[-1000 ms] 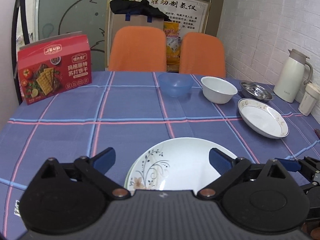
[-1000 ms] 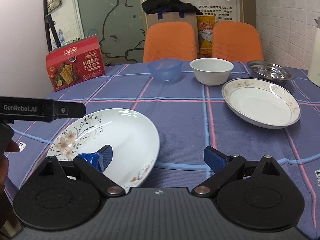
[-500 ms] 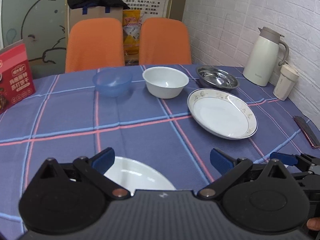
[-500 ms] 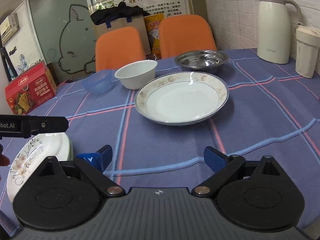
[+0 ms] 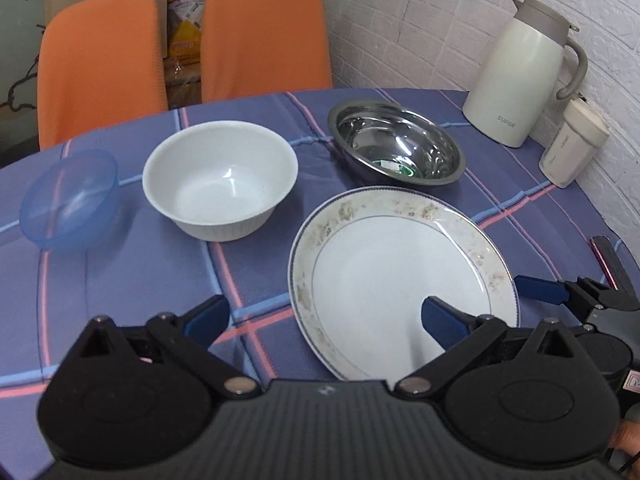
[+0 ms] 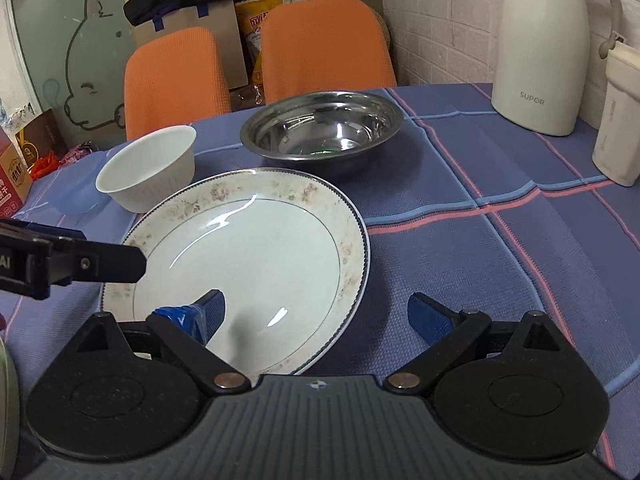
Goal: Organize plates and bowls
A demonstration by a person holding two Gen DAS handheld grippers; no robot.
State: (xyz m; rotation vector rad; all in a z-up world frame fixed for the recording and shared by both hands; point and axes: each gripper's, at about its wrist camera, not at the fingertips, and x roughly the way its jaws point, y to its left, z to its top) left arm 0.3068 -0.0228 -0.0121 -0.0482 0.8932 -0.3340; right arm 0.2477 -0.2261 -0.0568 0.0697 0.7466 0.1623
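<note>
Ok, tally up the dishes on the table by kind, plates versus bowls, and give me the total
Plates: 1, the floral-rimmed plate.
Bowls: 3, the white bowl, the steel bowl and the blue bowl.
Total: 4 dishes clearly in view.

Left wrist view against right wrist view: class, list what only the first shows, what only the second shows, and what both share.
Only the left wrist view shows the whole blue bowl and the right tool at the plate's edge. Only the right wrist view shows the red box, the rabbit drawing and the left tool's finger. Both show the rimmed plate, white bowl, steel bowl, kettle and orange chairs.
</note>
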